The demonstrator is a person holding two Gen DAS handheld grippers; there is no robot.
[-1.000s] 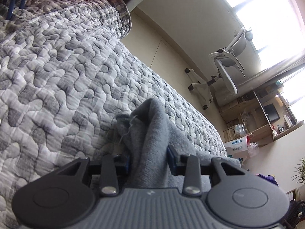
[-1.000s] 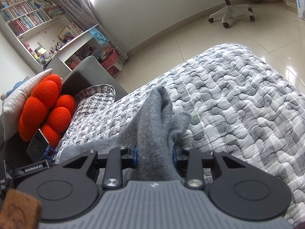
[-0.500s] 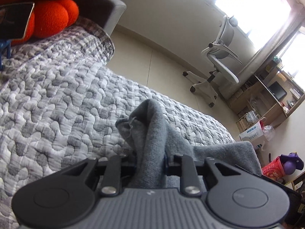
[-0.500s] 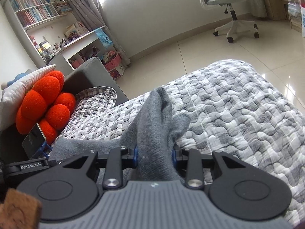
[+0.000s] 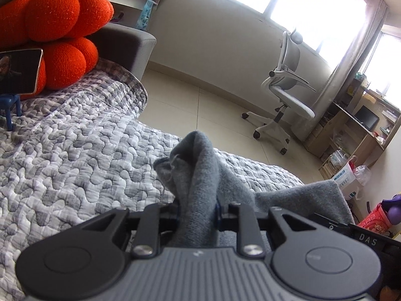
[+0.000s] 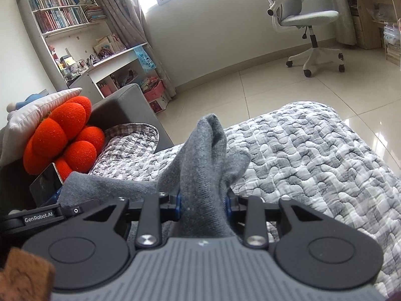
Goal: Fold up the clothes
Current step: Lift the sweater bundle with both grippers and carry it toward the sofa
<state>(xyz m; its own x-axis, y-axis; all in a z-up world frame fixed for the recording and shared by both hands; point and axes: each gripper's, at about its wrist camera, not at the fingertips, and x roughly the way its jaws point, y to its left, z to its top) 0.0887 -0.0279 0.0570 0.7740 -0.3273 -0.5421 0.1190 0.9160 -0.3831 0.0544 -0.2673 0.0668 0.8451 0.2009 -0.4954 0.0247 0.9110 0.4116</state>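
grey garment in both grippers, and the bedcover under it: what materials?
Garment: looks like soft knit or fleece, matte, with fine speckled texture and a loose thread at one corner; exact fibre unclear. Bedcover: quilted woven fabric, probably cotton, matte, with puffy wavy stitched cells in grey and white.

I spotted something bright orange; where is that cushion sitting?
The orange cushion sits at the left in both views, against the grey sofa arm, with a phone propped before it.
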